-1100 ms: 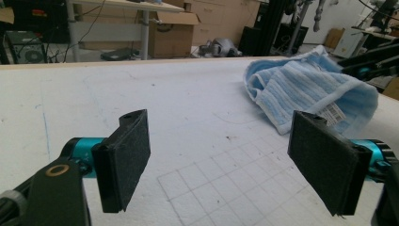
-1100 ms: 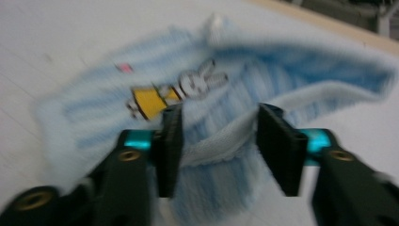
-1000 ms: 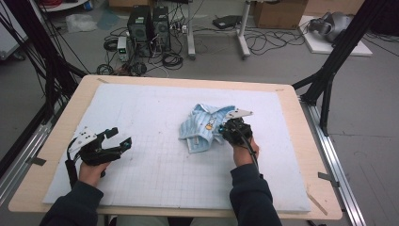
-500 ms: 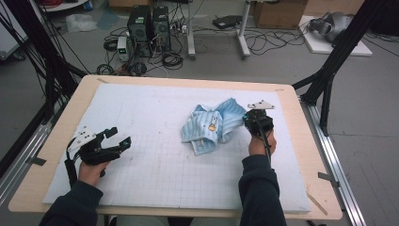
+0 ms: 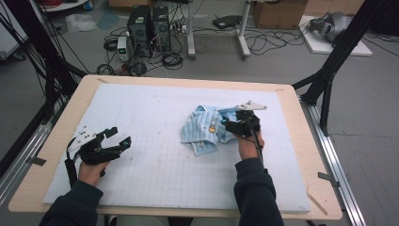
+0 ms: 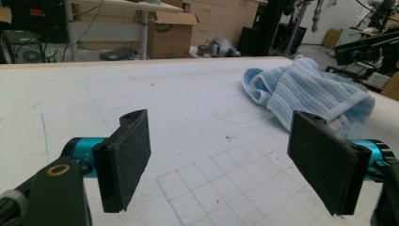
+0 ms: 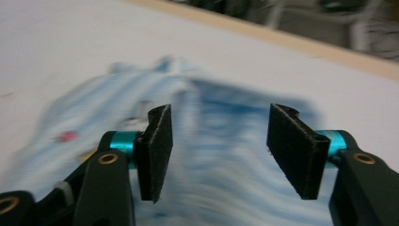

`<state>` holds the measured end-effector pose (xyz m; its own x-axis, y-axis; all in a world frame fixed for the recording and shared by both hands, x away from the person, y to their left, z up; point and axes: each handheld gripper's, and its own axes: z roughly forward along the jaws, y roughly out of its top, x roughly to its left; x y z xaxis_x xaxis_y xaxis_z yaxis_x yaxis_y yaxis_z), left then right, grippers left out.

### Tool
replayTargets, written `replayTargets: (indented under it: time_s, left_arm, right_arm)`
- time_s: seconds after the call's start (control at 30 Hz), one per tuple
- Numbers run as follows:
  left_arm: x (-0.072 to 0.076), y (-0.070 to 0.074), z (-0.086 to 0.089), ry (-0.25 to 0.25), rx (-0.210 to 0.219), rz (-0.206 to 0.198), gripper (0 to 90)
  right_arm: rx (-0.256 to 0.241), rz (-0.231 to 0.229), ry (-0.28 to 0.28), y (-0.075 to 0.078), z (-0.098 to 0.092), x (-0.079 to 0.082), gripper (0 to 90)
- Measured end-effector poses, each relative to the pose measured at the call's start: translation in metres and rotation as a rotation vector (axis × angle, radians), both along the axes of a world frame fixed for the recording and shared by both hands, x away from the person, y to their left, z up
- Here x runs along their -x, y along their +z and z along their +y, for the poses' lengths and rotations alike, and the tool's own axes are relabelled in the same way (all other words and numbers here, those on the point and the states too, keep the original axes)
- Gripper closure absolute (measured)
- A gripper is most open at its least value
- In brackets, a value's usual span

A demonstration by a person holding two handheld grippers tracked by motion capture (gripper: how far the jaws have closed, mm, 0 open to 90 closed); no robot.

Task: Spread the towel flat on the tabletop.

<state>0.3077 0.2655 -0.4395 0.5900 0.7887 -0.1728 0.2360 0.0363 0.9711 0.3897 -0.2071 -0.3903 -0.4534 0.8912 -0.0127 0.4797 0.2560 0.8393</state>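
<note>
Blue towel (image 5: 207, 128), white gridded mat (image 5: 155, 165), cluttered floor (image 5: 197, 52)

Right gripper (image 7: 219, 146) seen from behind its two black fingers (image 7: 157, 148); fingers spread apart, gap between them holding nothing; teal fittings behind each pad; black linkage arms with brass-coloured pivots at bottom corners; beyond and below fingers, crumpled light-blue striped cloth (image 7: 221, 127), heavily blurred; small red and yellow marks on cloth at left, too smeared to read; cloth lies on white surface (image 7: 70, 42); tan edge of surface runs across top right; background past edge blurred beyond telling.
</note>
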Motion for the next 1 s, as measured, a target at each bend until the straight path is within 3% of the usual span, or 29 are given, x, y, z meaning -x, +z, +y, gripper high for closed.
replayTargets:
  time_s: [0.03, 0.07, 0.1, 0.13, 0.17, 0.2, 0.23, 0.27, 0.3, 0.37, 0.4, 0.47, 0.5, 0.53, 0.57, 0.6, 0.67, 0.73, 0.77, 0.8, 0.83, 1.0]
  left_arm:
    - [0.0, 0.0, 0.0, 0.0, 0.0, 0.0, 22.1]
    - [0.0, 0.0, 0.0, 0.0, 0.002, 0.0, 22.1]
    - [0.0, 0.0, 0.0, 0.0, 0.002, 0.0, 22.1]
    - [0.0, 0.0, 0.0, -0.002, 0.001, 0.0, 22.2]
    - [0.0, 0.0, 0.0, -0.002, 0.001, 0.001, 22.2]
    - [0.0, 0.0, 0.001, 0.0, 0.003, 0.0, 22.2]
    - [0.0, 0.0, 0.001, 0.002, 0.005, -0.001, 22.2]
    - [0.0, 0.0, 0.001, 0.001, 0.003, -0.001, 22.2]
    - [0.0, 0.0, 0.001, 0.002, 0.004, -0.003, 22.2]
    - [0.0, 0.0, 0.001, 0.003, 0.004, -0.001, 22.3]
    - [0.0, 0.0, 0.001, 0.004, 0.002, -0.001, 22.3]
    - [0.0, 0.0, 0.001, 0.004, 0.002, 0.001, 22.3]
    - [0.0, 0.0, 0.001, 0.005, 0.003, 0.001, 22.3]
    - [0.0, 0.0, 0.001, 0.005, 0.003, -0.001, 22.3]
    - [0.0, 0.0, 0.001, 0.005, 0.003, -0.001, 22.3]
    - [0.0, 0.0, 0.001, 0.006, 0.003, 0.001, 22.3]
    - [0.0, 0.0, 0.002, 0.006, 0.003, 0.0, 22.3]
    - [0.0, 0.0, 0.003, 0.009, 0.005, -0.002, 22.3]
    - [0.0, 0.001, 0.003, 0.009, 0.006, 0.0, 22.3]
    - [0.0, 0.001, 0.003, 0.011, 0.011, 0.002, 22.4]
    - [0.0, 0.001, 0.003, 0.011, 0.011, 0.002, 22.4]
    - [0.001, 0.001, 0.005, 0.015, 0.009, -0.003, 22.5]
  right_arm:
    - [0.0, 0.0, 0.0, 0.0, 0.0, 0.0, 40.3]
    - [-0.013, 0.041, 0.069, -0.007, 0.017, -0.004, 38.7]
    - [-0.013, 0.041, 0.069, -0.007, 0.017, -0.004, 38.7]
    - [-0.004, 0.088, 0.12, -0.017, 0.033, -0.009, 38.4]
    - [-0.004, 0.088, 0.12, -0.017, 0.033, -0.009, 38.4]
    - [0.014, 0.142, 0.155, -0.028, 0.046, -0.014, 37.8]
    - [0.014, 0.142, 0.155, -0.028, 0.046, -0.014, 37.8]
    - [0.038, 0.195, 0.185, -0.039, 0.056, -0.019, 42.1]
    - [0.038, 0.195, 0.185, -0.039, 0.056, -0.019, 42.1]
    - [0.042, 0.239, 0.229, -0.047, 0.062, -0.021, 56.7]
    - [0.056, 0.232, 0.262, -0.045, 0.066, -0.018, 68.0]
    - [0.071, 0.228, 0.29, -0.042, 0.068, -0.015, 72.0]
    - [0.071, 0.228, 0.29, -0.042, 0.068, -0.015, 72.0]
    - [0.052, 0.222, 0.345, -0.04, 0.069, -0.011, 72.8]
    - [0.052, 0.222, 0.345, -0.04, 0.069, -0.011, 72.8]
    - [0.019, 0.215, 0.407, -0.039, 0.074, -0.004, 72.8]
    - [0.011, 0.207, 0.433, -0.04, 0.076, -0.002, 72.8]
    - [-0.029, 0.202, 0.527, -0.041, 0.085, 0.01, 72.7]
    - [-0.029, 0.202, 0.527, -0.041, 0.085, 0.01, 72.7]
    - [-0.035, 0.21, 0.568, -0.041, 0.089, 0.017, 72.5]
    - [-0.035, 0.21, 0.568, -0.041, 0.089, 0.017, 72.5]
    - [-0.016, 0.213, 0.682, -0.032, 0.091, 0.035, 72.2]
